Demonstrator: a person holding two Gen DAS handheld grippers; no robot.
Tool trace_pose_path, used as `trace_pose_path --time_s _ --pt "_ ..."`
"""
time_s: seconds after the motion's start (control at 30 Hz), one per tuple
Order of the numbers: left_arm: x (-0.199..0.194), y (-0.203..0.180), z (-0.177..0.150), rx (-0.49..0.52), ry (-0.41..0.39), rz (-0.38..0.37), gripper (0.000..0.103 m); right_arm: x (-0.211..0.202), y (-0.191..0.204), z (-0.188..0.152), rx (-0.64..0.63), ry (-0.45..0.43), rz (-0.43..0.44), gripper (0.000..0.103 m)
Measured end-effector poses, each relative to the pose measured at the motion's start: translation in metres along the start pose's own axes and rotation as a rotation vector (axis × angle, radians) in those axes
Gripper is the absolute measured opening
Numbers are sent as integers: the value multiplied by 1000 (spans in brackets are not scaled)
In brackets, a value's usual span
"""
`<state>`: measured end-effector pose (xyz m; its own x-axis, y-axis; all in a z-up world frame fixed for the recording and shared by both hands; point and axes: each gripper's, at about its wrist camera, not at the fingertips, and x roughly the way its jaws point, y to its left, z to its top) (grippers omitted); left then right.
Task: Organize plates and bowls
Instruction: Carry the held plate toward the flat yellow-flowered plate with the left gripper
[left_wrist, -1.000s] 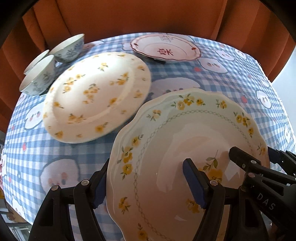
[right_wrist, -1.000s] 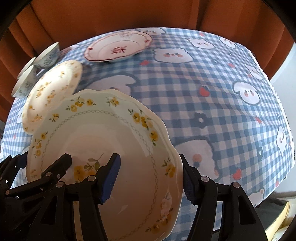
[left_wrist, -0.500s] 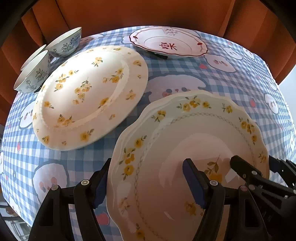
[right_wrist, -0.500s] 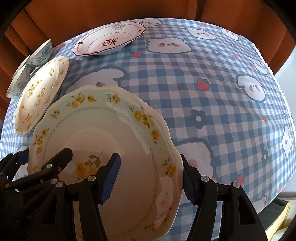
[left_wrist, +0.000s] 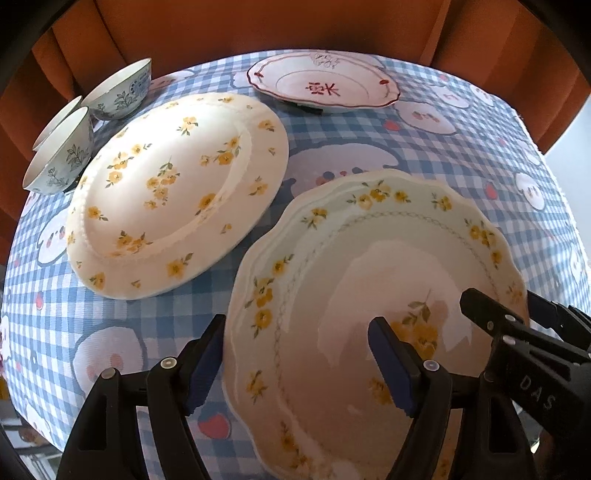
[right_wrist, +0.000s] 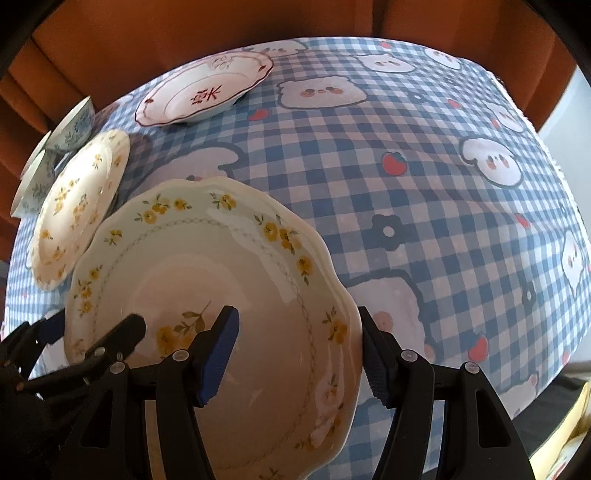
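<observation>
A pale green scalloped plate (left_wrist: 369, 280) with yellow flowers is held above the table by both grippers. My left gripper (left_wrist: 299, 365) is shut on its left rim, my right gripper (right_wrist: 299, 354) on its right rim (right_wrist: 221, 280). A cream plate (left_wrist: 177, 192) with yellow flowers lies to the left and shows in the right wrist view (right_wrist: 77, 206). A white plate (left_wrist: 325, 86) with red rim and red character lies at the back. Blue-patterned bowls (left_wrist: 122, 90) stand at the far left.
The table carries a blue checked cloth (right_wrist: 424, 192) with bear and strawberry prints. Orange curtains (left_wrist: 258, 26) hang behind it. The table's right edge (right_wrist: 554, 155) drops off to a pale floor.
Both grippers have carried the green plate up and back; the table and other dishes now look farther below. The grip on the plate is unchanged.
</observation>
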<state>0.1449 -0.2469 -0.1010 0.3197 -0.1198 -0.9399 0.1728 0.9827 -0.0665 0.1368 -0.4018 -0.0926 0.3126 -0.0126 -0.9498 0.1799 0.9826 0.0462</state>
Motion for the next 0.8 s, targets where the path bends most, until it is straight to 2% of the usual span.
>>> trace_pose_path --time_s 0.1,0.37,0.57,0.8 --pt "-11 9 1 -3 -26 -27 82 -7 1 -4 25 -12 -12 67" --pt "-33 31 4 23 -66 -61 84 -42 24 -11 57 -107 -31 79" --pt "-47 63 3 32 -97 -68 85 -57 51 -16 82 -138 -33 80" --pt "-57 113 7 -38 -103 -65 85 -61 99 -12 78 -148 0 80"
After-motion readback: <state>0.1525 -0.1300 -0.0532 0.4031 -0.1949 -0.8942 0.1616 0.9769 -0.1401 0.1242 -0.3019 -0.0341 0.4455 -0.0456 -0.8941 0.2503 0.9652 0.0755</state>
